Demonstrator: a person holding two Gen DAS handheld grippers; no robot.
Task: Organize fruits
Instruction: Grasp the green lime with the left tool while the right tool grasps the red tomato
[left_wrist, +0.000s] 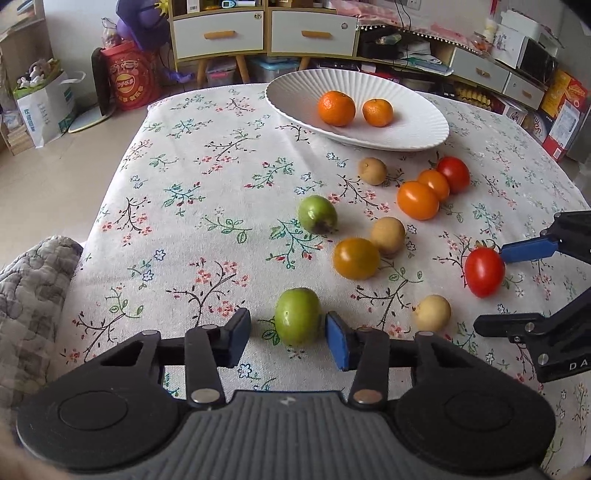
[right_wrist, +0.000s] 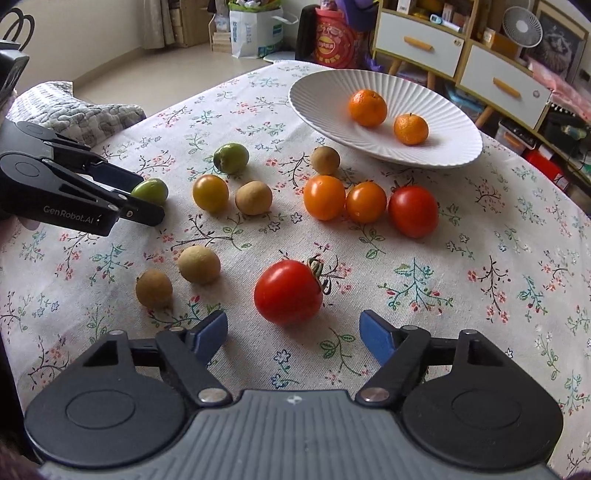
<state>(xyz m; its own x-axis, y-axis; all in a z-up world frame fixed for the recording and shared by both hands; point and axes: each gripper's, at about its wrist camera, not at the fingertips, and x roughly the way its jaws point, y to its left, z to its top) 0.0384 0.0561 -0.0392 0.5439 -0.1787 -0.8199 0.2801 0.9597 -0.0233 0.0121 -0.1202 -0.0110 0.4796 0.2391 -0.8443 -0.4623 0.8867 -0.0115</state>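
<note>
Left wrist view: left gripper (left_wrist: 288, 338), not yet clenched, brackets the green fruit (left_wrist: 298, 316) on the bench (left_wrist: 184, 221); centre it before squeezing. Right wrist view: right gripper (right_wrist: 293, 332), released, frames the red tomato (right_wrist: 289, 291); advance further, then grip gently, clear of the stem.

The right tool (right_wrist: 293, 334) hangs spread just short of the red tomato (right_wrist: 288, 291) (stem rightward), pads clear of it.

Open cloth (left_wrist: 192, 229) left of the fruit; scattered tomatoes (right_wrist: 345, 199) and longans (right_wrist: 253, 197) crowding the way to the plate (right_wrist: 321, 92).
</note>
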